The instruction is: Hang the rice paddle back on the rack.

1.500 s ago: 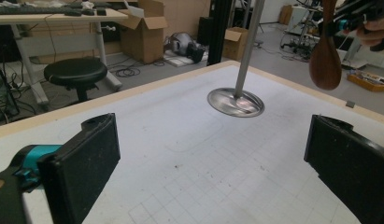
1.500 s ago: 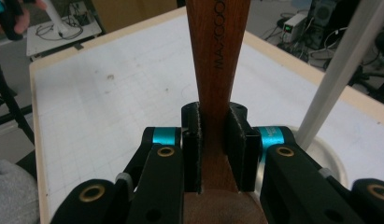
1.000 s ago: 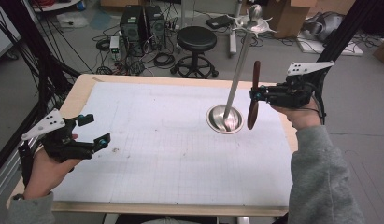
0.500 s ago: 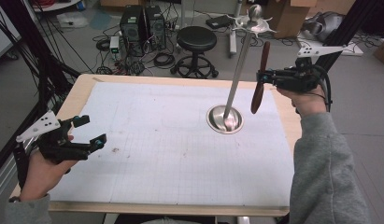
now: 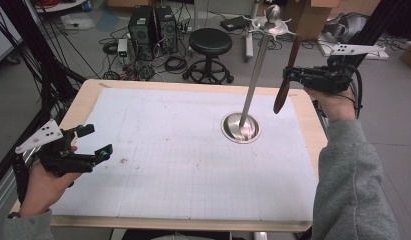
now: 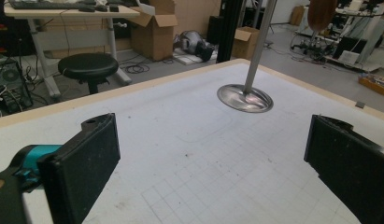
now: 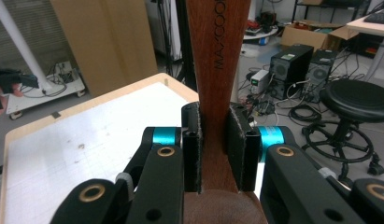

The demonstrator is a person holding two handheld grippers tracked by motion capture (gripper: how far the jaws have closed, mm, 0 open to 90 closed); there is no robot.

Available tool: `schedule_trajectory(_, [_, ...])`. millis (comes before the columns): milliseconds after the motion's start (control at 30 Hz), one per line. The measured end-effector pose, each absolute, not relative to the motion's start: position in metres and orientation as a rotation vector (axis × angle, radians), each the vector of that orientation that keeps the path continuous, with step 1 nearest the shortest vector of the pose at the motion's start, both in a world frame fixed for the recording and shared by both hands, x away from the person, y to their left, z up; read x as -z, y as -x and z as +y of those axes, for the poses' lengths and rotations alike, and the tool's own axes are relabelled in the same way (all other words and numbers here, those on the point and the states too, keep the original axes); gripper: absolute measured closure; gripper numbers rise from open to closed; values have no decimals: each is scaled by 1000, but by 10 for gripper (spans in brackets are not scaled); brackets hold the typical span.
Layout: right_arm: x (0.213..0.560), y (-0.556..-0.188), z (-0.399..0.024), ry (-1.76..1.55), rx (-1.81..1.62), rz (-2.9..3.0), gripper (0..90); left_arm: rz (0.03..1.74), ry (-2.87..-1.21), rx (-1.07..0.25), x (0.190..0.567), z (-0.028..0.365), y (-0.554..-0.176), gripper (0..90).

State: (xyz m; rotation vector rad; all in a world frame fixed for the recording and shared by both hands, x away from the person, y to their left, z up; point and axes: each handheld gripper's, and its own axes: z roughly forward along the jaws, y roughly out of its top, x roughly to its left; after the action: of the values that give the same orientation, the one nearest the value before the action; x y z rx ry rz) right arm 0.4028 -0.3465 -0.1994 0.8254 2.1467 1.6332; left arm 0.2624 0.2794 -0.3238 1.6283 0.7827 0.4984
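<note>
Wooden spoon (image 5: 287, 76): dark brown, held in the air off the table's right edge, about 3 o'clock from the stand's pole. Long axis near upright, leaning slightly; bowl end down, handle end up near the hooks. In the right gripper view the handle (image 7: 217, 79) rises straight out between the pads, lettering running along it.

Right gripper (image 5: 293, 75): jaws pinching the spoon at mid-handle, pointing toward 9 o'clock, at the pole.

Metal stand (image 5: 241, 127): round base on the white gridded mat (image 5: 183, 150), slim pole leaning up to a knob with hooks (image 5: 272, 22) at roughly 11 o'clock from the spoon's top.

Left gripper (image 5: 95, 145): jaws spread, nothing between them, resting low at the table's 8 o'clock corner, well apart from the stand.

Judgement: hanging looks the likely aim; the right hand is far the nearer, and the spoon's top end must travel up and toward 11 o'clock to meet a hook.
</note>
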Motion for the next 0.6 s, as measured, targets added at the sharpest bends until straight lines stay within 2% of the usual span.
schedule_trajectory(600, [189,-412,-351,-874,-1641,2069,776,783,-1630,-497,324,280,-262,39])
